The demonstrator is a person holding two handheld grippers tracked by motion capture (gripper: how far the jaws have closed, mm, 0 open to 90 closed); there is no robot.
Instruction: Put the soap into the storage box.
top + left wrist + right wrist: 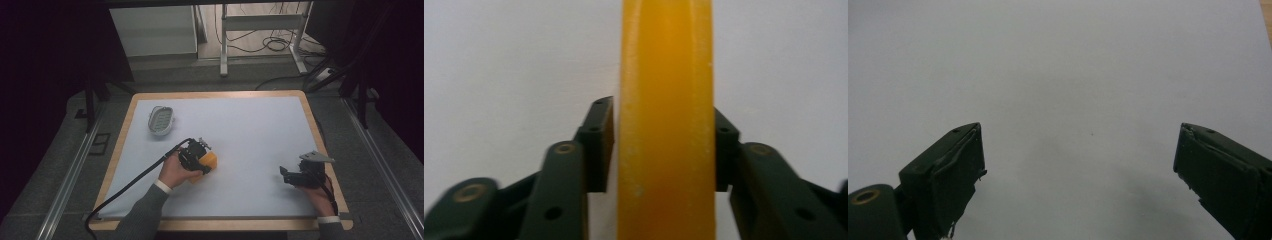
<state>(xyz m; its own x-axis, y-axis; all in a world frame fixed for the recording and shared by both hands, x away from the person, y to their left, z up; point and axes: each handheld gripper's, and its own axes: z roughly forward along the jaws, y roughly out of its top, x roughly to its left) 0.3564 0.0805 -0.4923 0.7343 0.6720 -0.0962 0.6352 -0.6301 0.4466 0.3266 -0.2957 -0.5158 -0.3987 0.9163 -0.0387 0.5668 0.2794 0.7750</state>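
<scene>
A smooth orange bar point(212, 159) lies on the white table top point(250, 125), left of the middle. My left gripper point(203, 163) is shut on it, with a hand behind it. In the left gripper view the orange bar point(666, 75) runs straight up between the black jaws of the left gripper point(664, 135), and both pads press on its sides. At the right front, my right gripper point(284, 174) rests low over the table and points left. Its jaws stand wide apart in the right gripper view, where the right gripper point(1080, 155) has nothing but bare white surface between them.
A white oval dish point(161, 120) with a ribbed inside sits at the back left of the table. The table has a wooden rim point(125, 130). A black cable point(135, 180) trails from the left gripper toward the front left corner. Metal frame legs point(224, 45) stand beyond the far edge.
</scene>
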